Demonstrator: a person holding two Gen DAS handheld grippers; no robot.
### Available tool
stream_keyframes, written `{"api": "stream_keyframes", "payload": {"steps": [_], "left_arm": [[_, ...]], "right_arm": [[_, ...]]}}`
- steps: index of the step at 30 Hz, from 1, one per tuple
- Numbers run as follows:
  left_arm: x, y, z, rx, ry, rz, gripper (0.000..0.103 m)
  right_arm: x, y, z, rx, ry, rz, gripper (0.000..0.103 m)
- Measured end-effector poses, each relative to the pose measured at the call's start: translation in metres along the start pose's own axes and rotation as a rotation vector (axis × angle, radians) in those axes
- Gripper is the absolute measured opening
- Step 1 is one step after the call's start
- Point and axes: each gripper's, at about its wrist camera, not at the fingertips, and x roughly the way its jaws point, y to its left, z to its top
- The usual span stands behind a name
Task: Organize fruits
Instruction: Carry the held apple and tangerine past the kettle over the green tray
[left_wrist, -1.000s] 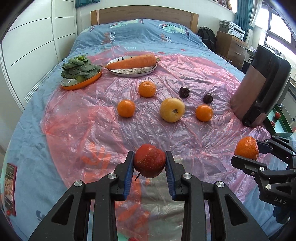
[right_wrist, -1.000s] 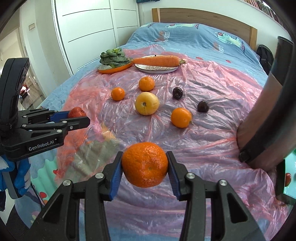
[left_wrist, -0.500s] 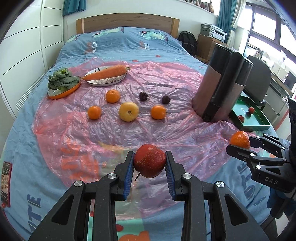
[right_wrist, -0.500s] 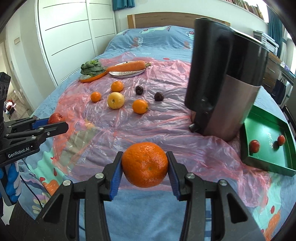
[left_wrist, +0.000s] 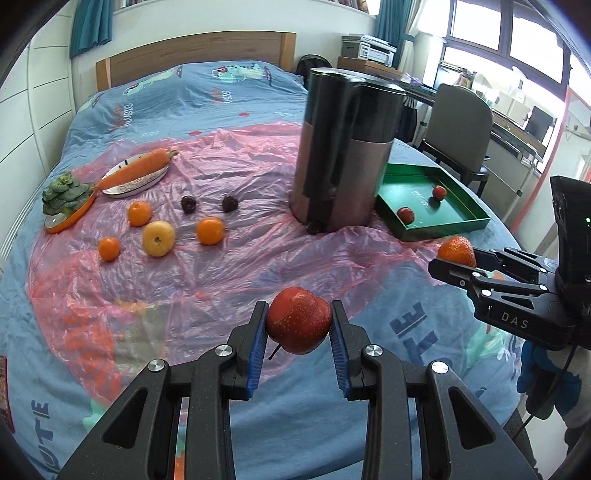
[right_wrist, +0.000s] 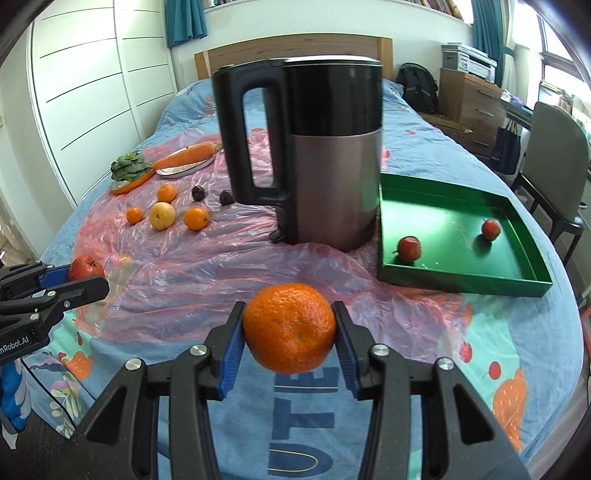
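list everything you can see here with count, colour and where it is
tray: 1, green, on the bed right of the kettle
small apples: 2, red, inside the tray
kettle: 1, black and steel, on the plastic sheet
loose oranges: 3, orange, left on the sheet
yellow apple: 1, between those oranges
dark fruits: 2, purple-black, behind the oranges
carrot: 1, orange, on a white plate
greens: 1 bunch, green, on an orange dish
plastic sheet: 1, pink, over the bed
left gripper: shut on a red apple
right gripper: shut on an orange
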Motion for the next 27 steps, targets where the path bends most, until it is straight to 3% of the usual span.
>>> {"api": "stream_keyframes", "payload": {"steps": [13,27], "left_arm": [[0.030,-0.092,0.033,0.125,0.037,-0.120,0.028],[0.125,-0.175,0.115,0.225,0.078,-0.192,0.028]], "right_arm": [[-0.008,-0.110,-0.005,0.192,-0.042,-0.120,0.054],[0.033,-0.219,0.032,0.258,-0.076,-0.227,0.054]]}}
